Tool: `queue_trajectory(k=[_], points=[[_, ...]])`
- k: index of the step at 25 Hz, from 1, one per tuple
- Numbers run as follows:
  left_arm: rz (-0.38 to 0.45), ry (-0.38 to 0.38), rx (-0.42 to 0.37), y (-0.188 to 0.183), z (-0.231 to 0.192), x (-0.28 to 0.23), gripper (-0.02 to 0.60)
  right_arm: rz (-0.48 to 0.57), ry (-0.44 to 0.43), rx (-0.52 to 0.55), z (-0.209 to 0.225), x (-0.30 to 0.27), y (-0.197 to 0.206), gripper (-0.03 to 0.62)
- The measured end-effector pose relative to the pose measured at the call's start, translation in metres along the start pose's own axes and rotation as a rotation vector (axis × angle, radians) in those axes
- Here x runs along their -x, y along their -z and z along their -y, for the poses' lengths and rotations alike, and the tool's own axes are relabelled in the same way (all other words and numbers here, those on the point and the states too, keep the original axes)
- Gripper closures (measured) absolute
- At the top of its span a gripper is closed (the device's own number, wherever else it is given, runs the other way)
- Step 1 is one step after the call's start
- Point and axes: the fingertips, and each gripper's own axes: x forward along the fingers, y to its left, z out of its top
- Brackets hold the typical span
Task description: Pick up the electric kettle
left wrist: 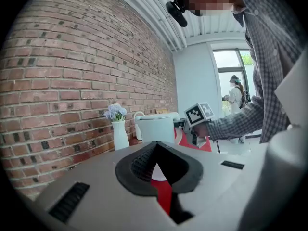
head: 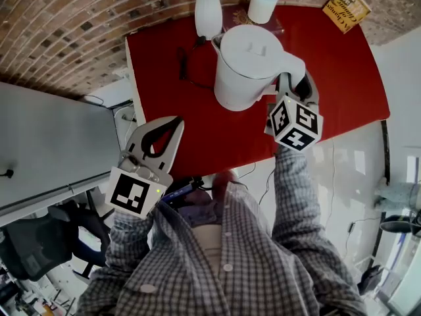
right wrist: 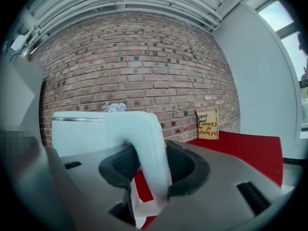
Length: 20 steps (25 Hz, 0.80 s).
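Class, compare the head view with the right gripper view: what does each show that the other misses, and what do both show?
Only the head view: the left gripper, jaws together and empty, the white jug behind the kettle, and the person's checked shirt. Only the right gripper view: the handle standing between the right gripper pads, which press on it from both sides. Both: the white kettle, the red table and the book against the brick wall.

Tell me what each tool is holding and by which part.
The right tool grips the electric kettle by its handle, one pad on either side. The left tool holds nothing.
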Motion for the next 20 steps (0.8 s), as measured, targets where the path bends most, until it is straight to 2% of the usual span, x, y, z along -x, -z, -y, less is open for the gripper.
queue_trajectory(k=[4, 9, 12, 17, 20], points=[[-0.098, 0.064, -0.061, 0.017, 0.013, -0.012, 0.581, 0.026, -0.034, -0.001, -0.006, 0.004, -0.015, 0.430], [-0.132, 0.116, -0.137, 0.032, 0.018, -0.030, 0.581, 0.037, -0.070, 0.008, -0.018, 0.016, -0.026, 0.430], [-0.189, 0.135, -0.163, 0.050, 0.014, -0.044, 0.581, 0.039, -0.082, -0.019, -0.018, 0.022, -0.031, 0.430], [-0.300, 0.205, -0.120, 0.097, 0.014, -0.060, 0.581, 0.047, -0.095, -0.026, -0.021, 0.033, -0.039, 0.430], [-0.347, 0.223, -0.103, 0.119, 0.014, -0.066, 0.581, 0.039, -0.113, -0.031, -0.026, 0.038, -0.043, 0.430]])
